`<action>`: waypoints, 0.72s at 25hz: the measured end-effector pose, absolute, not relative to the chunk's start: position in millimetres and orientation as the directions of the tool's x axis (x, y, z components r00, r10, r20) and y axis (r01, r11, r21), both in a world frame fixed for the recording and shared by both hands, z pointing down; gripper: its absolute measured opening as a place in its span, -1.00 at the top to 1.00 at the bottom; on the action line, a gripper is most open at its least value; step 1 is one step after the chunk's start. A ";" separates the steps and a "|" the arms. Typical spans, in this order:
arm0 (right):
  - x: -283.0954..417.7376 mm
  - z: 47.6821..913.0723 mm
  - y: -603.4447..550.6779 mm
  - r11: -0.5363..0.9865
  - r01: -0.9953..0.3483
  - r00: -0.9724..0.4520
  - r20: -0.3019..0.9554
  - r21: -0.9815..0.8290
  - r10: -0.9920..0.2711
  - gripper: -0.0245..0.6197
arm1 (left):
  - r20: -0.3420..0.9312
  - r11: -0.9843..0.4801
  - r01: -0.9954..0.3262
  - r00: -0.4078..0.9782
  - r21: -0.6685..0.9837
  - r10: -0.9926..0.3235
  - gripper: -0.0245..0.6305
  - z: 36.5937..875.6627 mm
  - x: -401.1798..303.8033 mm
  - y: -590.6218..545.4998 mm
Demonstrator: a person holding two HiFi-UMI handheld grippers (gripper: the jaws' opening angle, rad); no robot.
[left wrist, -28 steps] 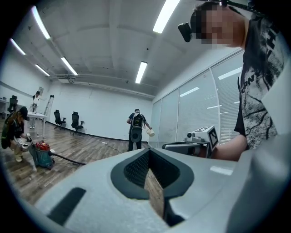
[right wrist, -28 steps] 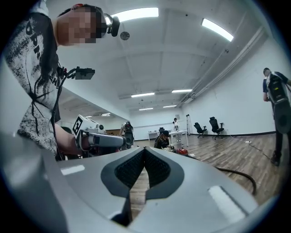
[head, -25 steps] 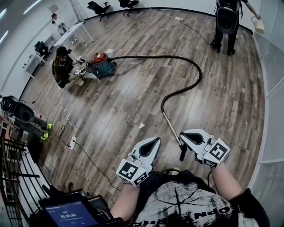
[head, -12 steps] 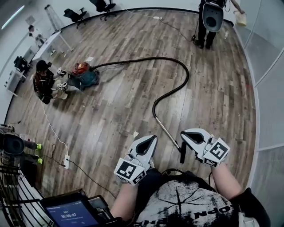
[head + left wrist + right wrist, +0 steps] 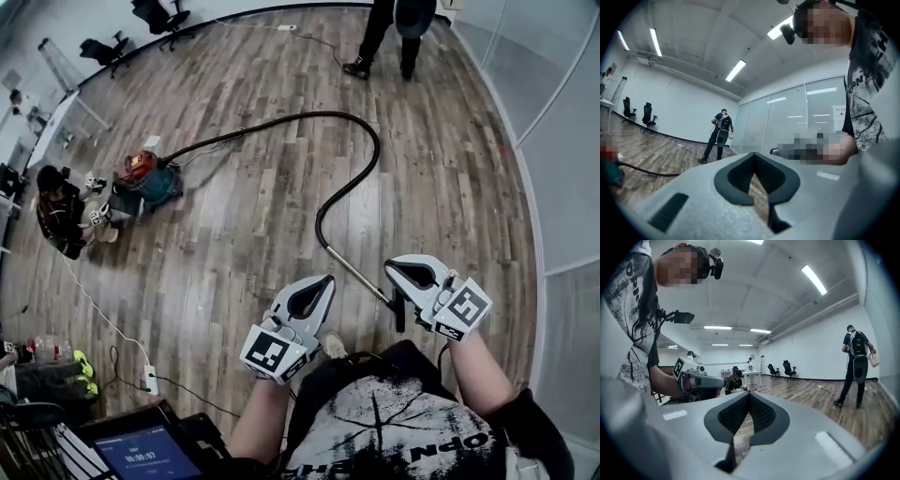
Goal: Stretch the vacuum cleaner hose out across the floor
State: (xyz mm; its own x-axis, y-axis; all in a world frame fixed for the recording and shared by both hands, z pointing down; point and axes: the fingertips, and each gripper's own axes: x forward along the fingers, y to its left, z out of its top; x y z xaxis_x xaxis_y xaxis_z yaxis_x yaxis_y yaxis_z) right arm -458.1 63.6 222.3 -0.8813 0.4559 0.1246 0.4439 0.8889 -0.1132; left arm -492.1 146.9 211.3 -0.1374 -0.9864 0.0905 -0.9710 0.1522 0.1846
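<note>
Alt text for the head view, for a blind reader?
A black hose curves across a wood floor from a red and teal vacuum cleaner to a metal wand that ends by the right gripper. It and the left gripper are shut. One person crouches by the vacuum.

We are in a large, sparsely furnished open office: a wood-plank floor (image 5: 820,397) runs out to plain white walls (image 5: 811,348), with strip lights (image 5: 813,280) on the bare white ceiling. A white desk (image 5: 751,372) stands by the far wall with black swivel chairs (image 5: 787,368) near it. Well across the floor from that desk, a full-height glass partition (image 5: 787,117) closes off the room.
</note>
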 end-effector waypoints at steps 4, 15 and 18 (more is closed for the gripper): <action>-468.2 227.5 66.6 0.909 0.404 -0.896 0.155 -0.102 0.415 0.90 | 0.090 0.095 -0.977 -0.078 0.193 -0.993 0.93 214.5 -511.4 141.6; -474.6 219.9 28.1 0.921 0.368 -0.914 0.131 -0.128 0.383 0.90 | 0.125 0.004 -0.968 0.028 0.251 -0.992 0.93 209.6 -504.7 83.0; -482.3 217.0 20.5 0.911 0.391 -0.906 0.119 -0.131 0.406 0.90 | 0.151 0.018 -0.973 0.017 0.230 -0.988 0.93 204.0 -510.1 72.4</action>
State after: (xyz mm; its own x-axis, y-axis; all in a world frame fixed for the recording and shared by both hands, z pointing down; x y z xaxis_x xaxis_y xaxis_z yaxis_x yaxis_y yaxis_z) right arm -482.3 20.5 217.0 -0.9061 0.4060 0.1187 0.3911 0.9110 -0.1308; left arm -510.1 72.4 204.0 0.0172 -0.9884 0.1510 -0.9731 0.0182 0.2297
